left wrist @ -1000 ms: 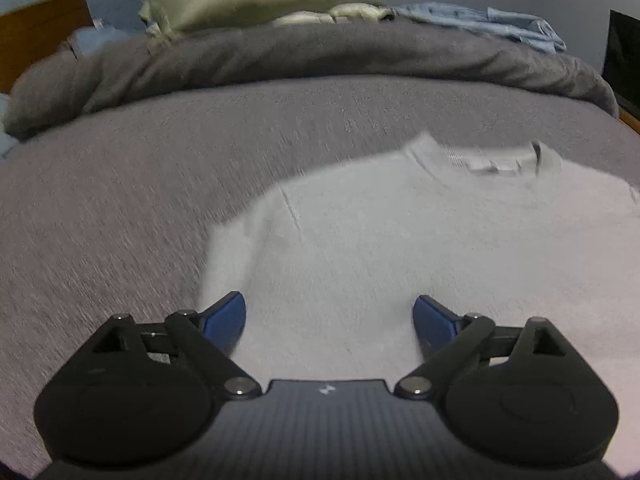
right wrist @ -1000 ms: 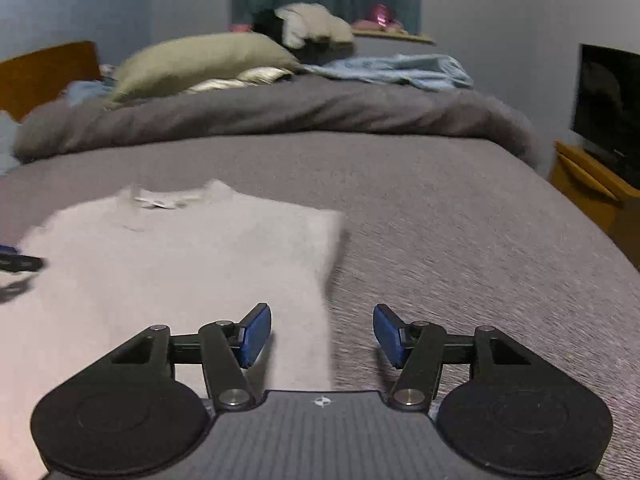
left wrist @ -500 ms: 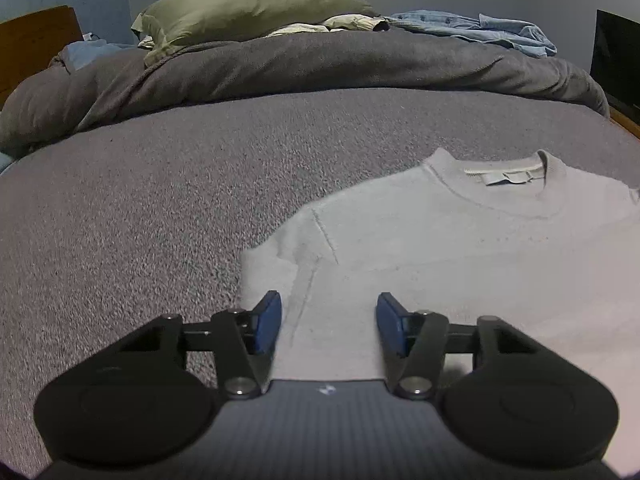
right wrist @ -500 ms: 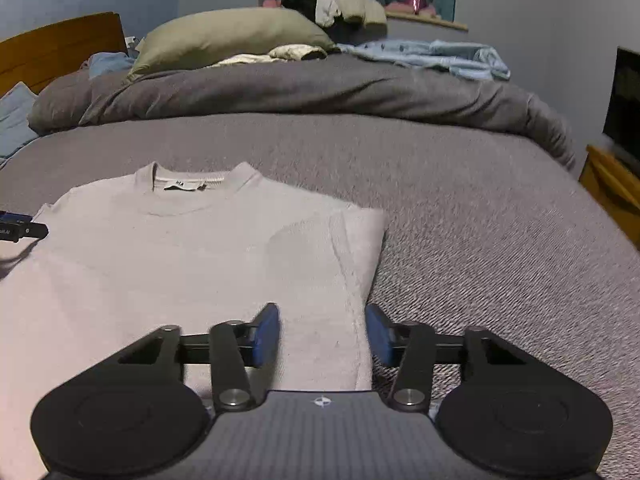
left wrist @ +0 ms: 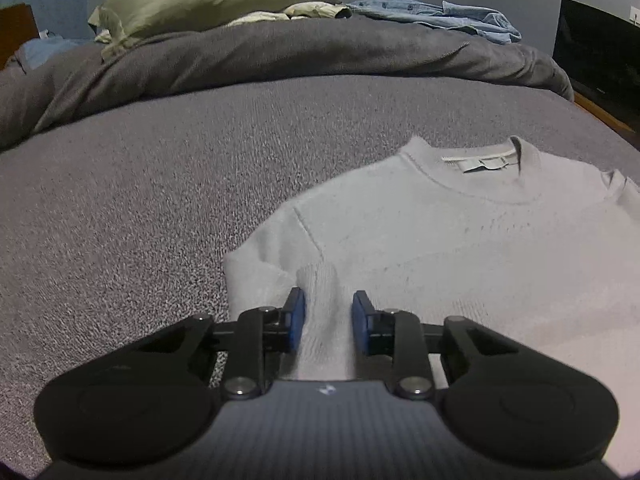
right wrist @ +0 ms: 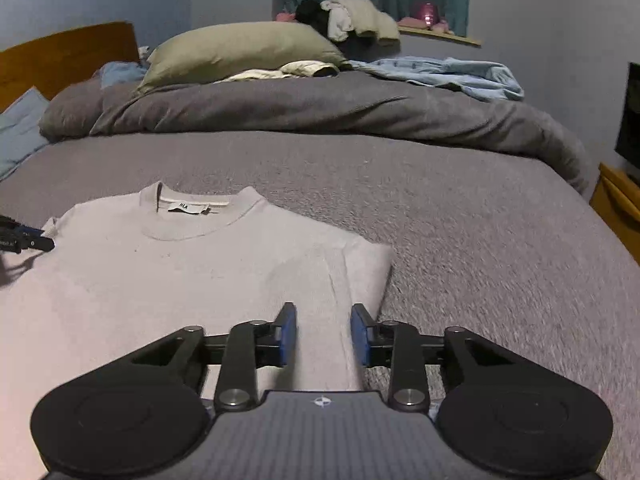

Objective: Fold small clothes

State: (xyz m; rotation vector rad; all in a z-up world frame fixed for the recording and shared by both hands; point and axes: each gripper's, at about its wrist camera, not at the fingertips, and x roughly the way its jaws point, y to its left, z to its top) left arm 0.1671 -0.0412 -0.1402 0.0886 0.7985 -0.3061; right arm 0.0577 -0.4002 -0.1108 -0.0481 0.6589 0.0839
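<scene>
A pale grey sweater lies flat on the grey bed cover, collar and label facing away from me, sleeves folded in over the body. My left gripper sits low over the sweater's left edge. Its jaws are closing, with the ribbed sleeve fabric between the blue pads and a narrow gap still showing. My right gripper is over the right edge of the sweater. It is closing too, with the folded edge between its pads. The left gripper's tip shows at the far left of the right wrist view.
A bunched dark grey duvet crosses the bed beyond the sweater, with an olive pillow and a blue denim garment on it. A wooden headboard stands at the left, a dark screen and a wooden stand at the right.
Both grippers have slid outward to the sweater's side edges and narrowed their jaws from wide open. Each now straddles folded sweater fabric.
</scene>
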